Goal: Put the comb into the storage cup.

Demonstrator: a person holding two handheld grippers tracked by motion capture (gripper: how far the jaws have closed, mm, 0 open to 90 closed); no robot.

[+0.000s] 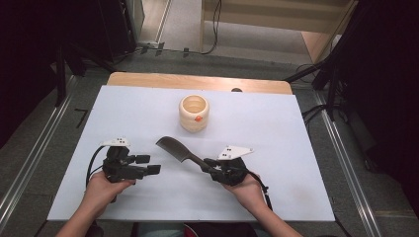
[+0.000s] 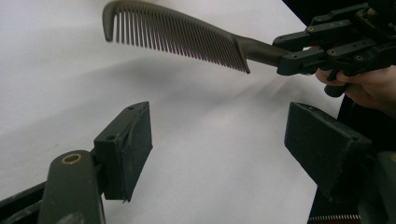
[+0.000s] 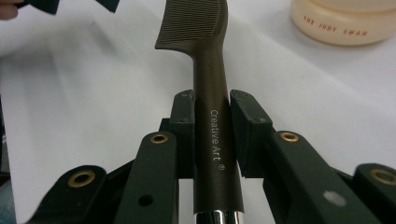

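White-topped table (image 1: 296, 128) stood on grey floor (image 1: 188, 59), bare wooden strip (image 1: 197, 81) along far edge. Metal rails (image 1: 29, 163) ran down left and right. Dark equipment (image 1: 99, 24) and cables (image 1: 215, 24) lay beyond, lighter flooring farther back.

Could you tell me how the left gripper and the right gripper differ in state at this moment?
The right gripper is shut on the handle of the dark comb; the left gripper is open with nothing between its jaws. The right gripper holds the comb clear of the white table, pointing towards the cream holder; the left gripper points across at the comb. Both are black and hand-held.
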